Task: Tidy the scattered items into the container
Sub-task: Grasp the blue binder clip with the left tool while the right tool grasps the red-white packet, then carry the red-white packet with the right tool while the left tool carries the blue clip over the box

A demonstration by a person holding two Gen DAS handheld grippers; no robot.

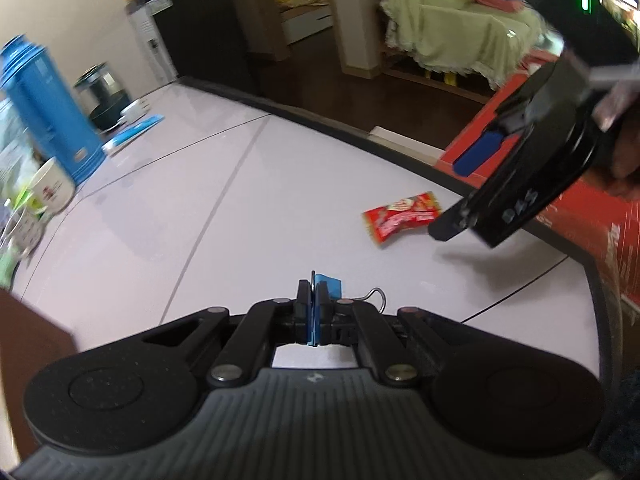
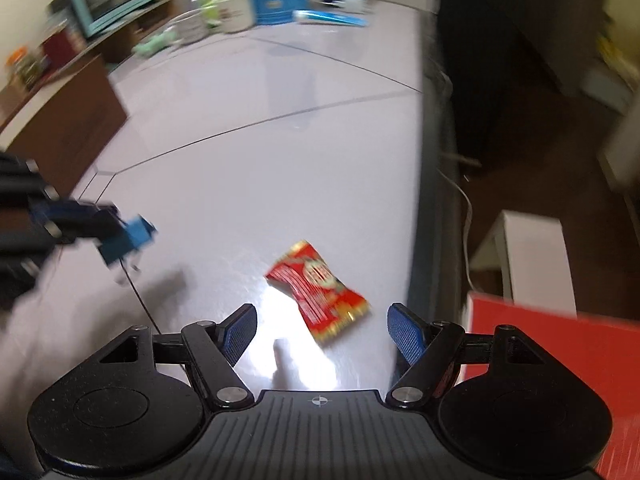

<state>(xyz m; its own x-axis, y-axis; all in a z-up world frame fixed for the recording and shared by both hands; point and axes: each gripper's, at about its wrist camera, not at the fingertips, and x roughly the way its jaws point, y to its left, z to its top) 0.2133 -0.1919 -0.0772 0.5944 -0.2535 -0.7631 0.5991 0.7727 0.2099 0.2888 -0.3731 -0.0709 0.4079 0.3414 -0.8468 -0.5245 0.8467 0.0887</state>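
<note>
Pointing steeply down, the left gripper (image 1: pixel 313 300) pinched a blue clip (image 1: pixel 325 285); the right gripper (image 2: pixel 322 334) hung spread just above a red packet (image 2: pixel 318 288).

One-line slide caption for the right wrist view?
Open right gripper above red snack packet on white table.

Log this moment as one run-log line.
left gripper: shut on blue binder clip | right gripper: open above red snack packet | white table

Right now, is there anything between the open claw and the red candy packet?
No. In the right wrist view, only bare white table lies between the right claw and the red packet.
</note>
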